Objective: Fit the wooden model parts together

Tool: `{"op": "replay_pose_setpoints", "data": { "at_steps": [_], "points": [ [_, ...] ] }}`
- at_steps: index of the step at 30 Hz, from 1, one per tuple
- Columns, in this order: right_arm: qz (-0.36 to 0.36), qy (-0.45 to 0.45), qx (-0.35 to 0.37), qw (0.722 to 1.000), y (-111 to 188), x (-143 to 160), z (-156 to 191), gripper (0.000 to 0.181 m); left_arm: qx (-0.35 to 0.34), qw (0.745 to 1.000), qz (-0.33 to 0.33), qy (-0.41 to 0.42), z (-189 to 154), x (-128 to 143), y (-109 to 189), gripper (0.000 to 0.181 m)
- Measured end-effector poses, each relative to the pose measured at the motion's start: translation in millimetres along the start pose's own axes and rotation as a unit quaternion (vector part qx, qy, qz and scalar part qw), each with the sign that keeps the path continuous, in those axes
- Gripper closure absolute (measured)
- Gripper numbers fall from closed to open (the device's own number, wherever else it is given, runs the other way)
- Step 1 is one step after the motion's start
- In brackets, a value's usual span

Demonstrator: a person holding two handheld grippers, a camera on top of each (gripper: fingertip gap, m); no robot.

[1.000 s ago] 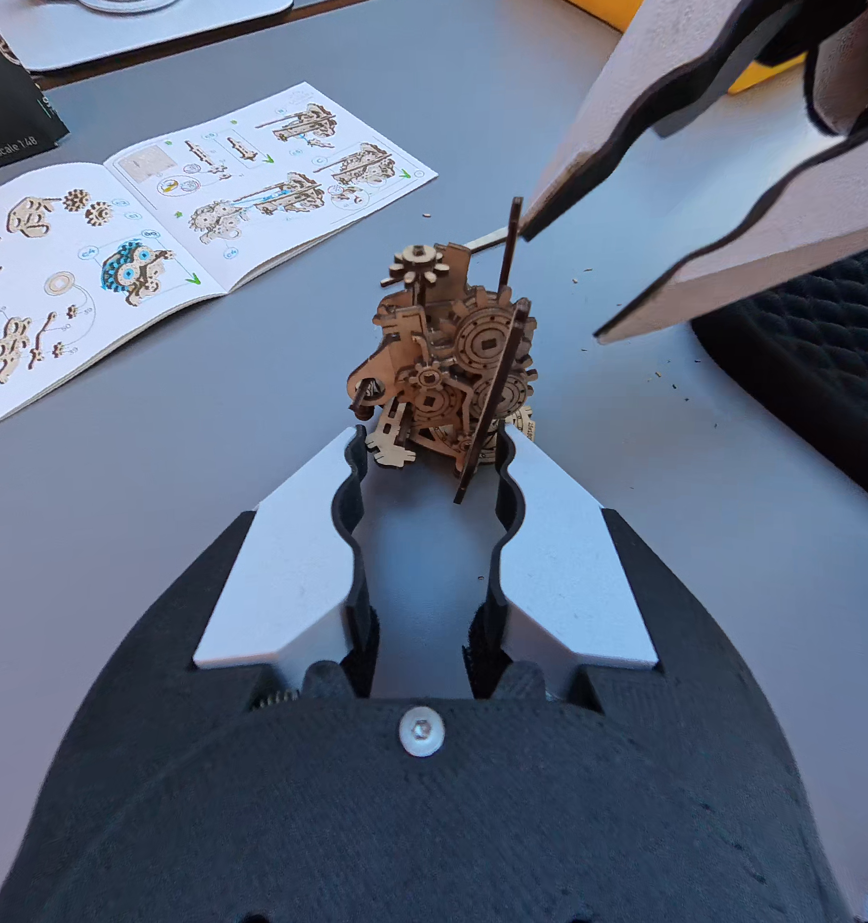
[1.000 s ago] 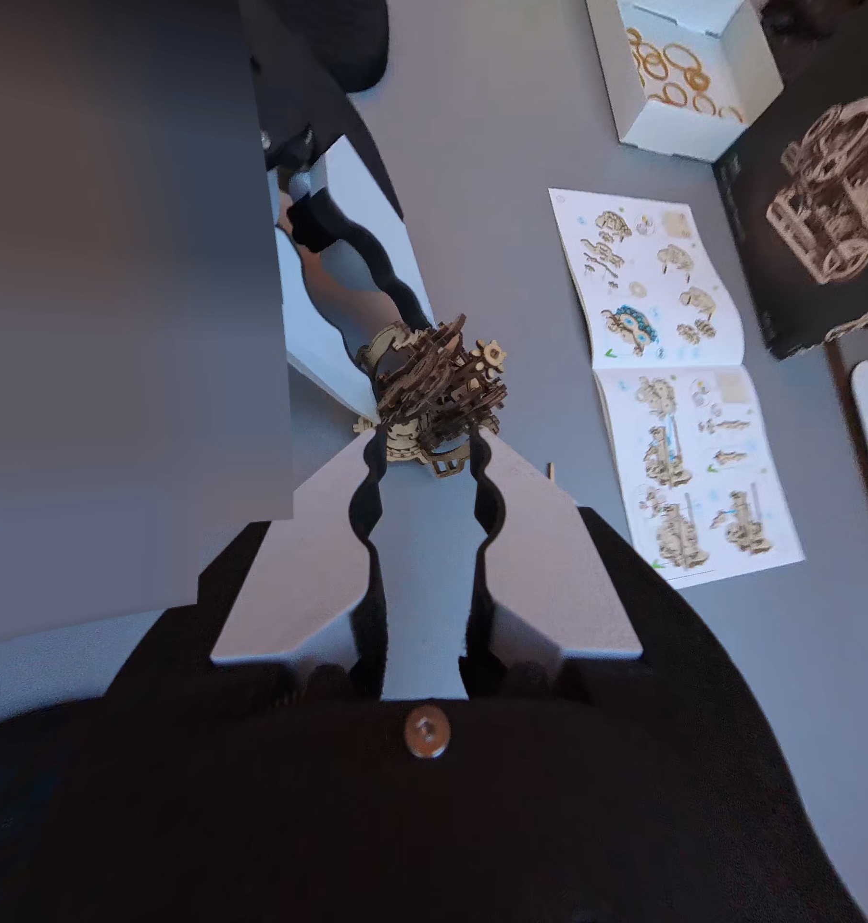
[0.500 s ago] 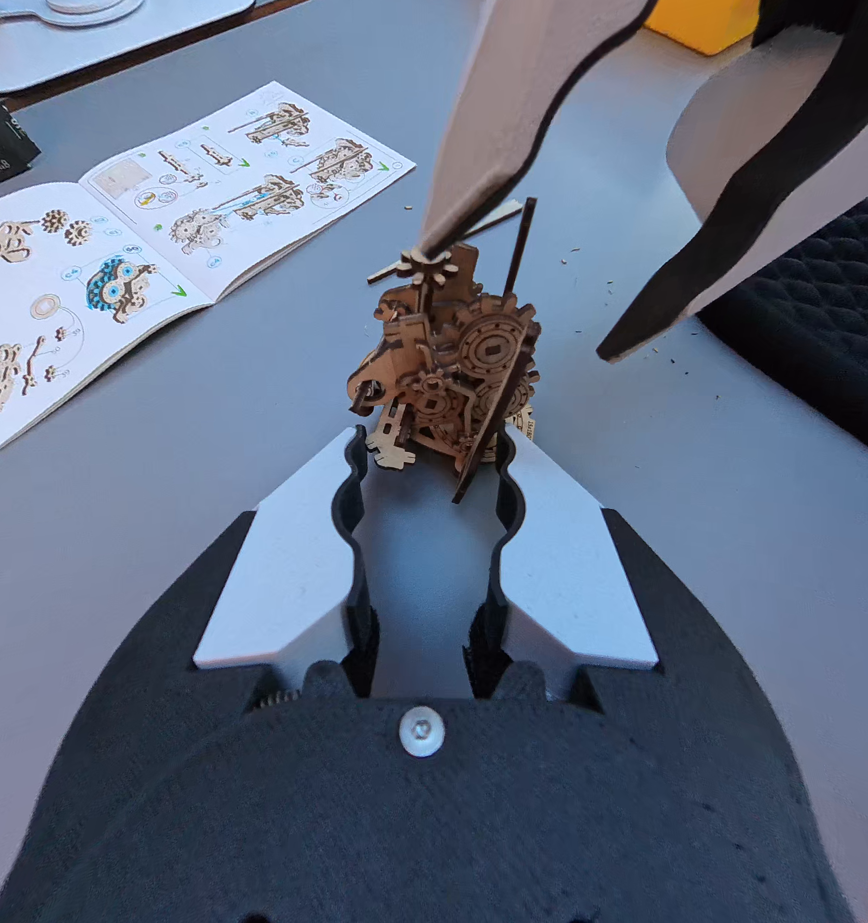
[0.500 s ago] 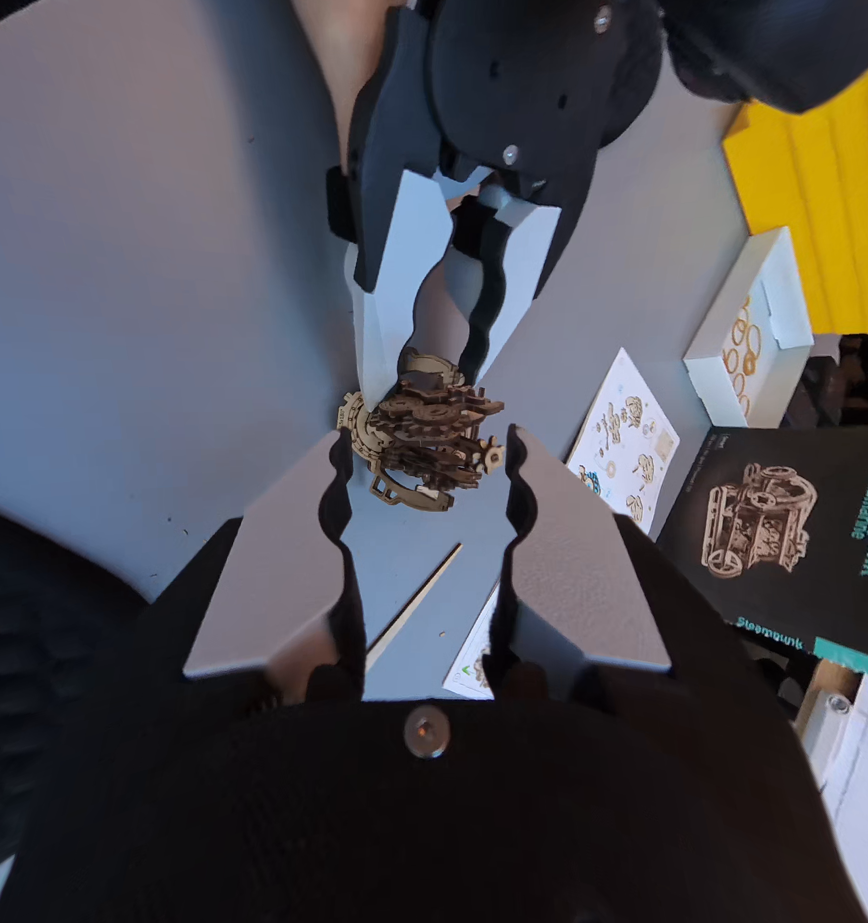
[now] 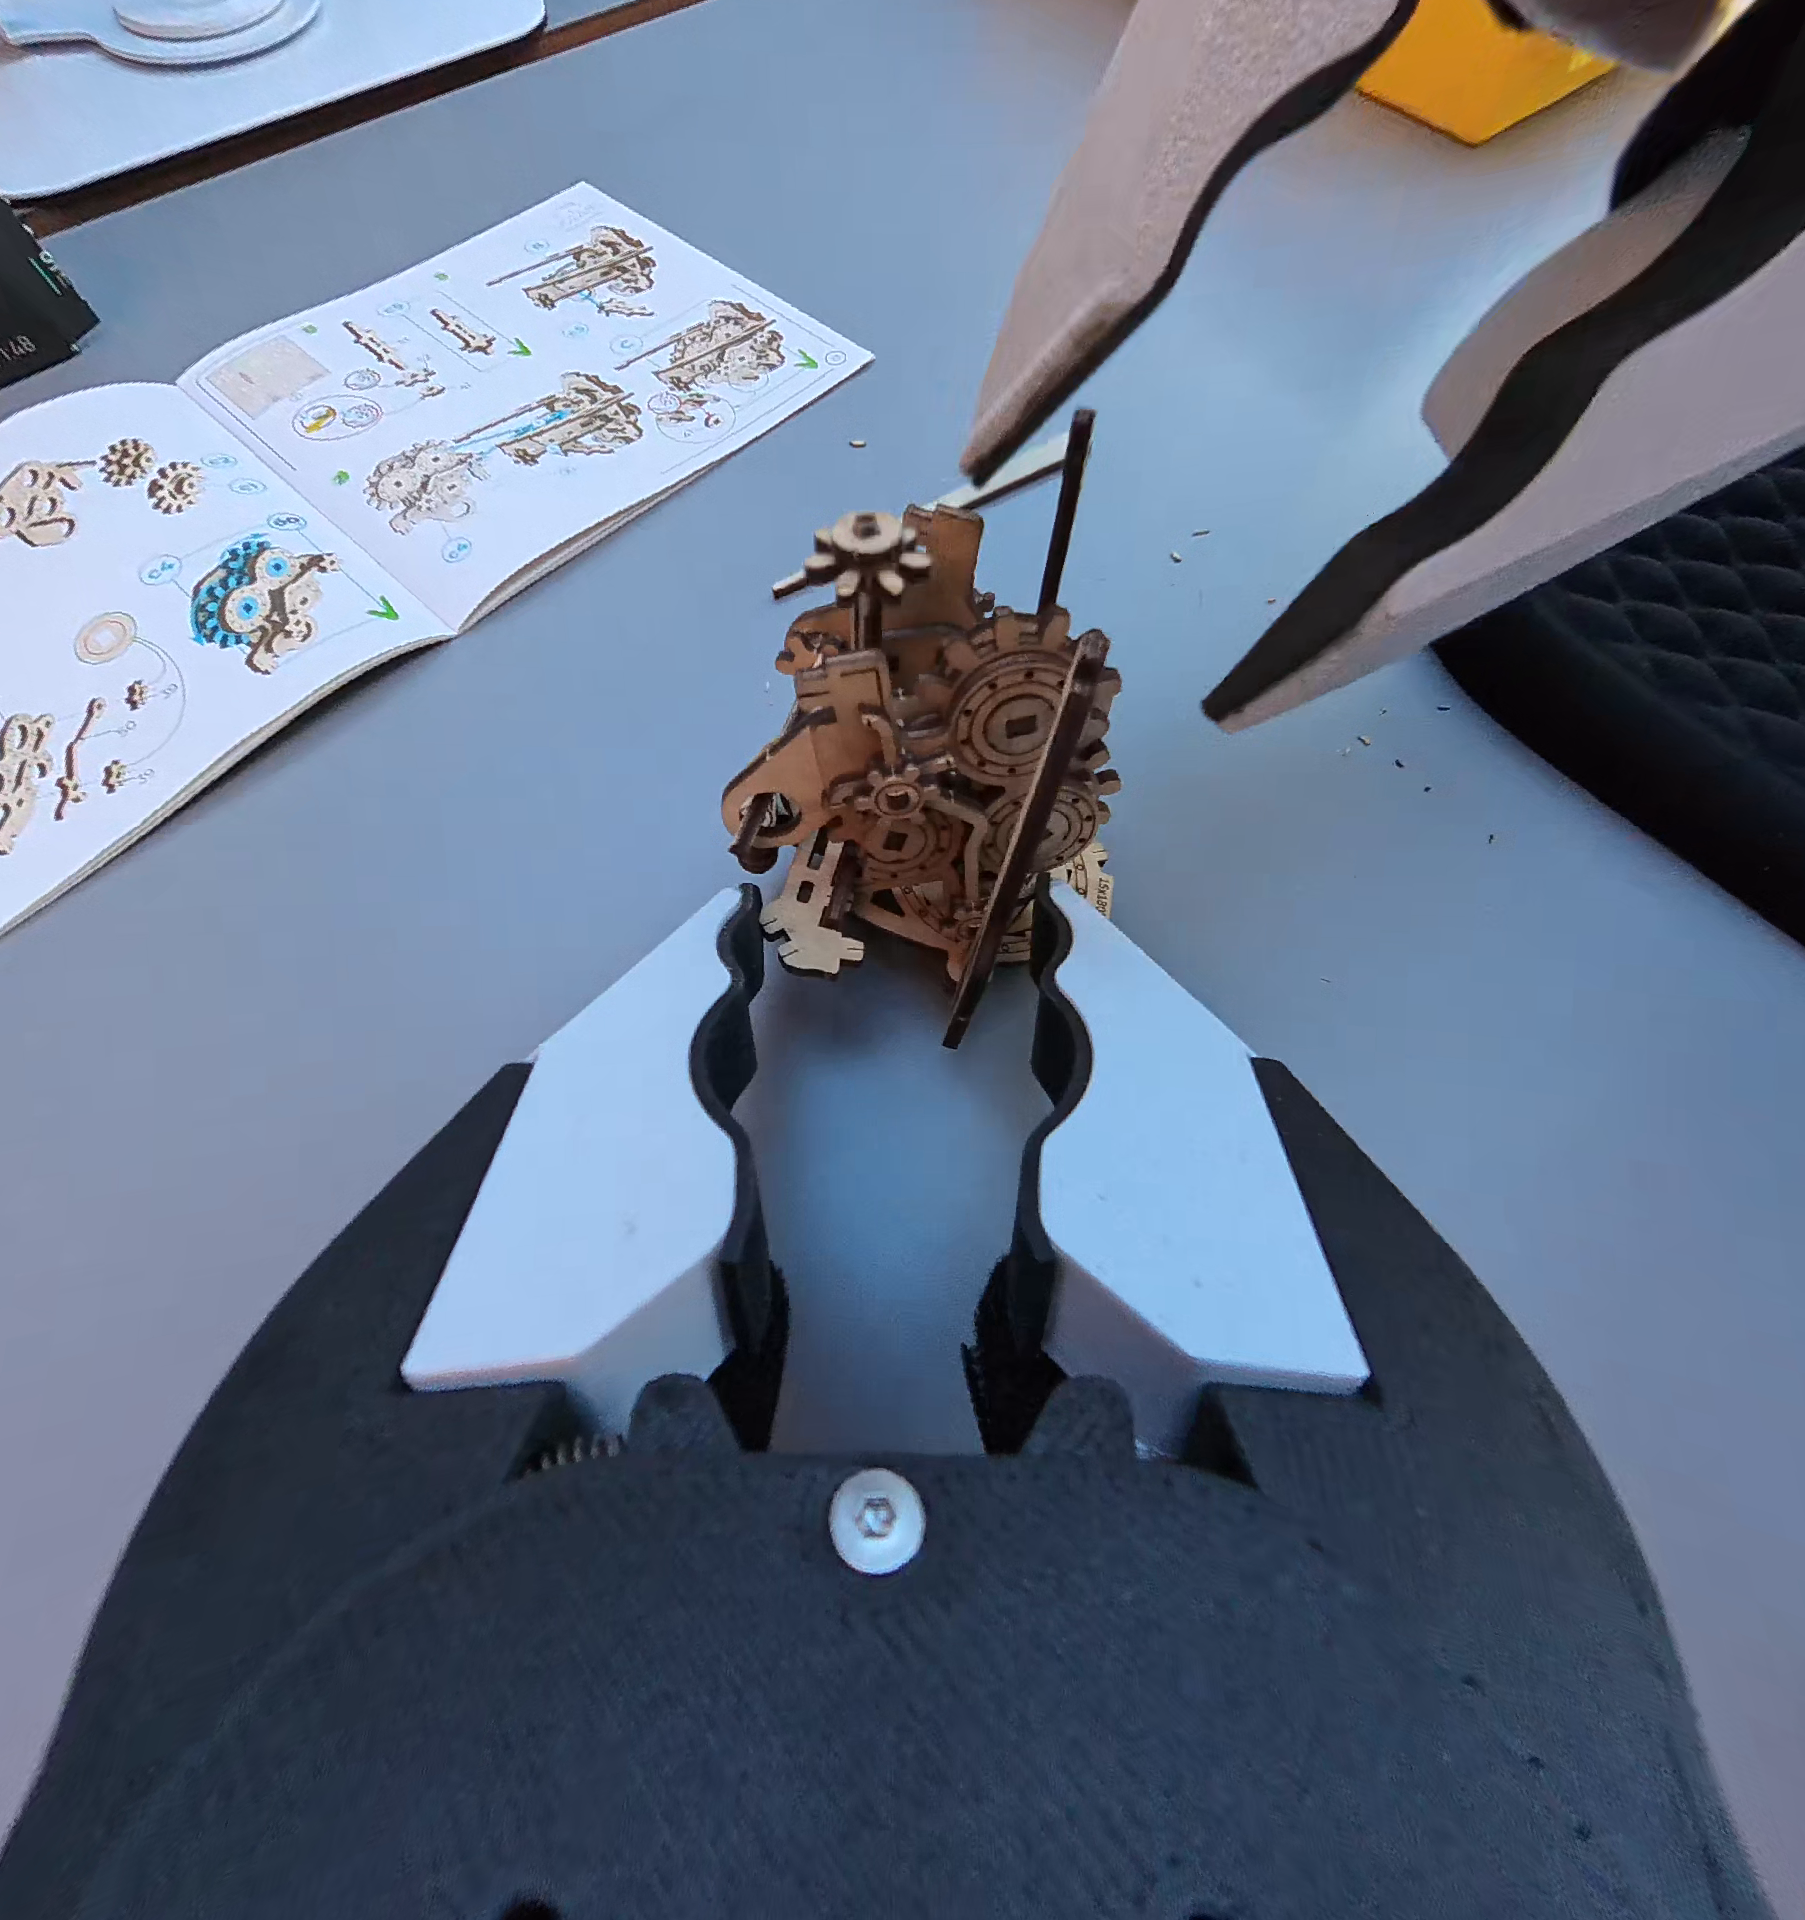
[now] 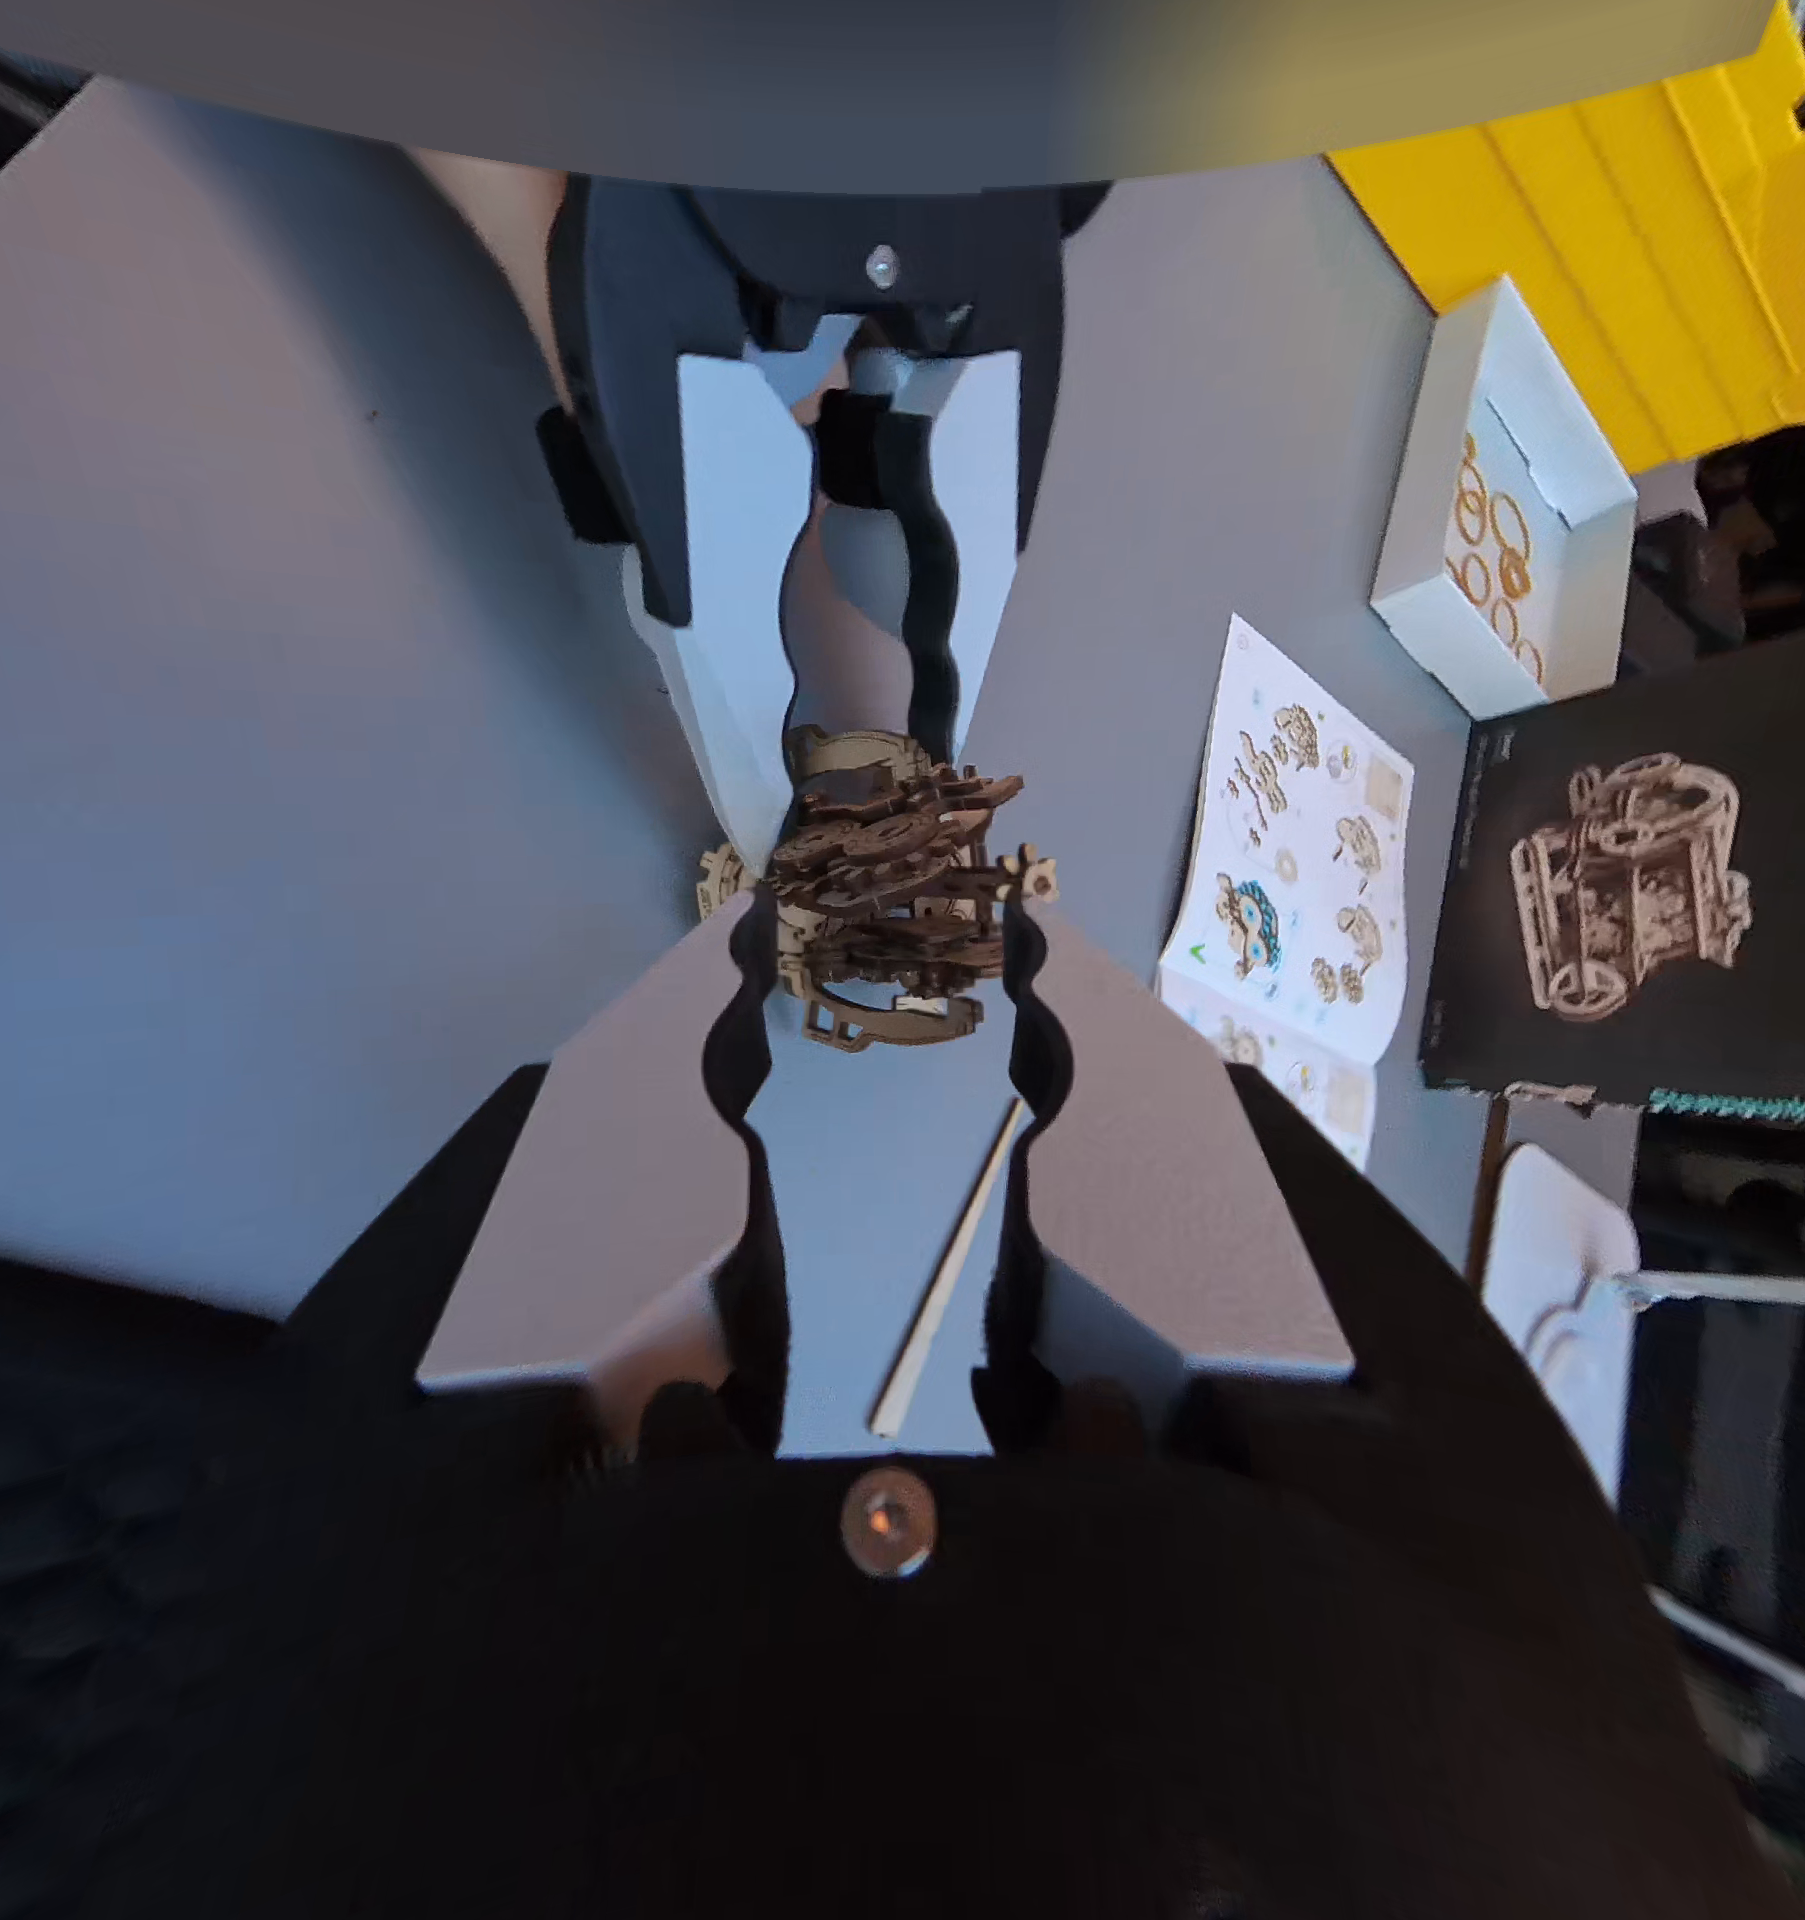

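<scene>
1. Left wrist view: model of brown laser-cut gears and plates, standing on grey table, small cog on top, thin dark rod upright.
2. Left gripper clamped on model's base.
3. Right gripper spread wide, tips flanking model from the far side, contact unclear.
4. Loose stick flat on table; booklet open nearby.

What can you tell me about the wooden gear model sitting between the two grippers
The wooden gear model is a small, partly built cluster of laser-cut, light brown plywood pieces with darker cut edges: interlocked gears, a small cog on top, and thin dark strips angled along one side. It stands upright on the grey table, its base held between the fingertips of the left gripper. The right gripper hangs open above it; contact cannot be told.
</scene>
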State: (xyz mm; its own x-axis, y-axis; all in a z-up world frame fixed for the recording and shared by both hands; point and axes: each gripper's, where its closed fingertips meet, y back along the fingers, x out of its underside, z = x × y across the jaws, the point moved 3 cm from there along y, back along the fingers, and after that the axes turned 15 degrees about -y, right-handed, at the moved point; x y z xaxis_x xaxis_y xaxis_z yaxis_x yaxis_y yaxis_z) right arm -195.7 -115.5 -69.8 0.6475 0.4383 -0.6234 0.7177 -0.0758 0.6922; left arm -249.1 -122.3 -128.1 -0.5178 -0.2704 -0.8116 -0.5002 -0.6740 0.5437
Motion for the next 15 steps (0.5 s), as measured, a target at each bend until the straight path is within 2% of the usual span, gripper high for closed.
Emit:
{"op": "replay_pose_setpoints", "data": {
  "at_steps": [3,7,11,15],
  "points": [
    [-0.042,-0.15,0.028,0.987,7,1,-3,0.143,-0.005,1.0,0.003,0.002,-1,0,0,0.13],
    [-0.077,-0.331,0.022,0.94,11,1,7,0.148,-0.011,1.0,0.008,0.009,-1,1,0,0.13],
    [-0.079,-0.416,0.04,0.905,2,9,15,0.151,-0.018,1.0,0.01,0.019,-1,0,-1,0.13],
    [-0.076,-0.449,0.075,0.887,-6,16,11,0.152,-0.03,0.999,0.017,0.011,-2,-1,-2,0.131]
  ]
}}
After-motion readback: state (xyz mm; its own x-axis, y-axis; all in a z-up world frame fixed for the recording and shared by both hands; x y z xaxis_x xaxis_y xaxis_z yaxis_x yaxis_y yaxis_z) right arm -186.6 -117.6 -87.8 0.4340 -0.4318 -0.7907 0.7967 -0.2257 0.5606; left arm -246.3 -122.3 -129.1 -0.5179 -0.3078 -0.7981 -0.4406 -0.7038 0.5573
